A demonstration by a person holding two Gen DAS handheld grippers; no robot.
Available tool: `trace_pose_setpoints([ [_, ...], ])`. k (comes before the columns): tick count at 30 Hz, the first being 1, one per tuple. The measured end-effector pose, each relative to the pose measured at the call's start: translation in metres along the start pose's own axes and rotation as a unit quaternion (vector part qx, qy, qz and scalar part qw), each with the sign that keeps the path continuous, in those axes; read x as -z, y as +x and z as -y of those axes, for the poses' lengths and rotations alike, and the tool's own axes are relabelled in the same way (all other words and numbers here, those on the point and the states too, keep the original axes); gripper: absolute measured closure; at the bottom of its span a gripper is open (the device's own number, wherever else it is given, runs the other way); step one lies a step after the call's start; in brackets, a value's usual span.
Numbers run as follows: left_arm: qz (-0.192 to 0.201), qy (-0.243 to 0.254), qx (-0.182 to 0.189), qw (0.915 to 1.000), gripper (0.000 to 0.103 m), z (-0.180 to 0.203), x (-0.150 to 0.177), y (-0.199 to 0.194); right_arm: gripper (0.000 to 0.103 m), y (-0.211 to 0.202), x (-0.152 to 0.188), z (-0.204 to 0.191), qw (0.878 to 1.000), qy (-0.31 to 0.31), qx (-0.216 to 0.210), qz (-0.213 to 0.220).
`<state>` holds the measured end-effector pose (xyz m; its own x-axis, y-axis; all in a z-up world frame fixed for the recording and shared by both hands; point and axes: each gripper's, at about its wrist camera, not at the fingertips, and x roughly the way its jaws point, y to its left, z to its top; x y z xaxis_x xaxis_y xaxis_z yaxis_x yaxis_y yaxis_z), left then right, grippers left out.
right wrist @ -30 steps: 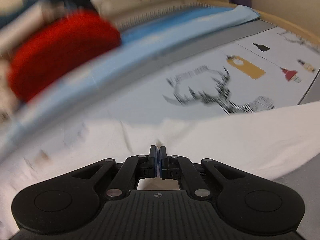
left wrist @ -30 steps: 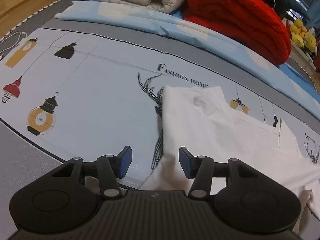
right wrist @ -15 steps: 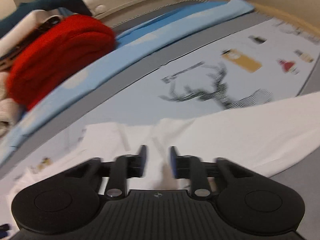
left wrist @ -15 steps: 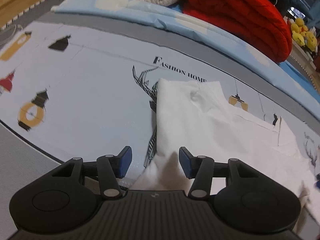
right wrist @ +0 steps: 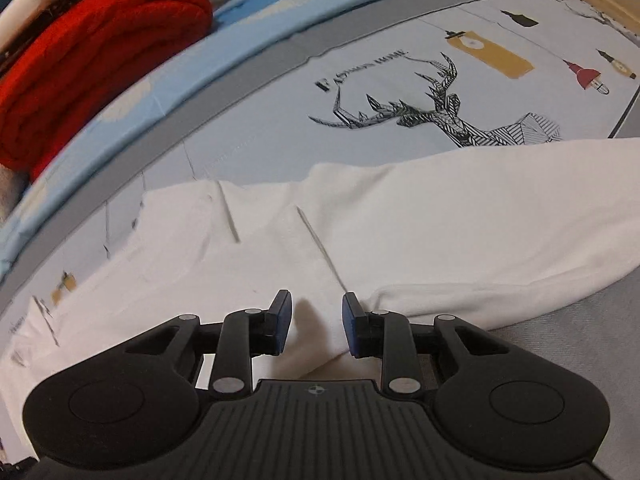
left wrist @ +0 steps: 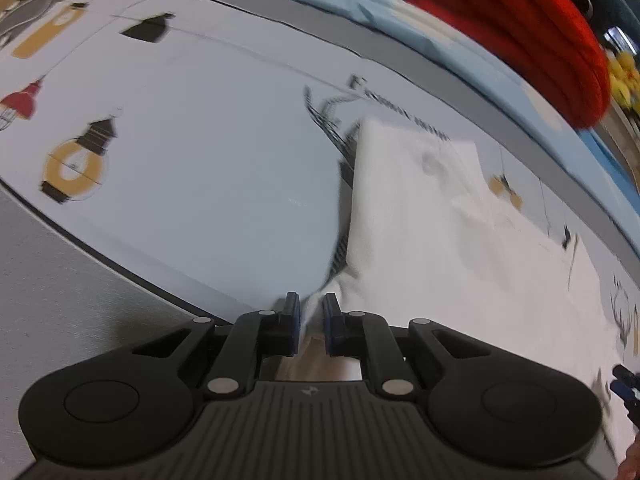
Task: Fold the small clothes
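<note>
The left hand-held gripper (left wrist: pixel 311 322) is held low, and its blue pads (left wrist: pixel 294 320) are clenched on a pinch of the near left corner of the white garment (left wrist: pixel 440 248). The right hand-held gripper (right wrist: pixel 316 326) is held just above the same white garment (right wrist: pixel 400 232), its blue pads (right wrist: pixel 284 320) spread apart and released, with cloth lying loose between them.

The garment is laid across the printed bedsheet (left wrist: pixel 200 168), partly folded. In the left view its left edge is seen running straight away from the pinched corner to a square far corner. In the right view a rolled fold is seen at the right, ending at the grey border (right wrist: pixel 560 332) of the sheet.

Open sheet is left on the garment's left, where the lantern prints (left wrist: pixel 74 166) are shown, and beyond it, where the deer print (right wrist: pixel 436 114) lies uncovered. Farther off, the bed is bounded by a light blue cloth (right wrist: pixel 168 80) and a folded red blanket (right wrist: pixel 88 52).
</note>
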<state>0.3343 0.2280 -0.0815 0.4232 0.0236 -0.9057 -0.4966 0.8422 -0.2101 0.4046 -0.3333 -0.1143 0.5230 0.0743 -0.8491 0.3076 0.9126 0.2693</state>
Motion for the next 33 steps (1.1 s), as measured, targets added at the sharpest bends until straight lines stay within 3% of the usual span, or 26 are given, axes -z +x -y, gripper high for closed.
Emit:
trace_pose_setpoints([
  [3,-0.007,0.007,-0.020,0.9997,0.085,0.007,0.003,0.002,0.074,-0.006,0.000,-0.008,1.000,-0.019,-0.018,0.015],
  [6,0.056,0.056,-0.068,0.9945,0.084,0.030,0.006,-0.018,0.074,0.007,0.004,-0.001,1.000,-0.015,0.012,-0.019],
  [7,0.085,0.080,-0.057,0.9915,0.084,0.042,0.007,-0.029,0.074,0.010,0.004,0.004,0.999,-0.006,0.025,-0.025],
  [9,0.097,0.109,-0.012,0.9893,0.083,0.054,0.010,-0.034,0.075,0.010,0.002,0.011,0.999,0.007,0.023,-0.028],
  [11,0.049,0.099,0.020,0.9937,0.078,0.056,0.014,-0.018,0.074,0.001,-0.003,0.012,1.000,0.008,0.018,-0.007],
  [13,-0.039,0.062,0.012,0.9973,0.074,0.046,0.018,0.015,0.074,-0.011,-0.009,0.016,0.999,0.010,0.020,0.024],
  [15,-0.030,0.048,0.008,0.9984,0.074,0.045,0.020,0.015,0.073,-0.021,-0.016,0.030,0.998,0.035,0.017,0.041],
  [17,0.000,0.071,0.011,0.9974,0.066,0.058,0.018,0.000,0.073,-0.027,-0.022,0.048,0.996,0.063,0.024,0.052],
  [19,0.031,0.094,0.020,0.9949,0.050,0.068,0.021,-0.009,0.072,-0.033,-0.027,0.069,0.993,0.097,0.034,0.060],
  [21,0.015,0.099,0.031,0.9945,0.047,0.070,0.027,0.004,0.070,-0.039,-0.031,0.092,0.988,0.129,0.047,0.068],
  [22,-0.024,0.091,0.022,0.9953,0.049,0.067,0.031,0.020,0.069,-0.041,-0.033,0.103,0.986,0.143,0.053,0.071],
  [25,-0.007,0.109,-0.005,0.9940,0.048,0.078,0.033,0.015,0.068,-0.044,-0.032,0.132,0.980,0.175,0.063,0.073],
  [27,0.013,0.119,0.005,0.9928,0.048,0.087,0.034,0.004,0.067,-0.045,-0.033,0.155,0.974,0.202,0.076,0.073],
  [33,0.009,0.122,0.021,0.9923,0.048,0.110,0.039,0.002,0.066,-0.048,-0.036,0.227,0.950,0.276,0.123,0.084],
])
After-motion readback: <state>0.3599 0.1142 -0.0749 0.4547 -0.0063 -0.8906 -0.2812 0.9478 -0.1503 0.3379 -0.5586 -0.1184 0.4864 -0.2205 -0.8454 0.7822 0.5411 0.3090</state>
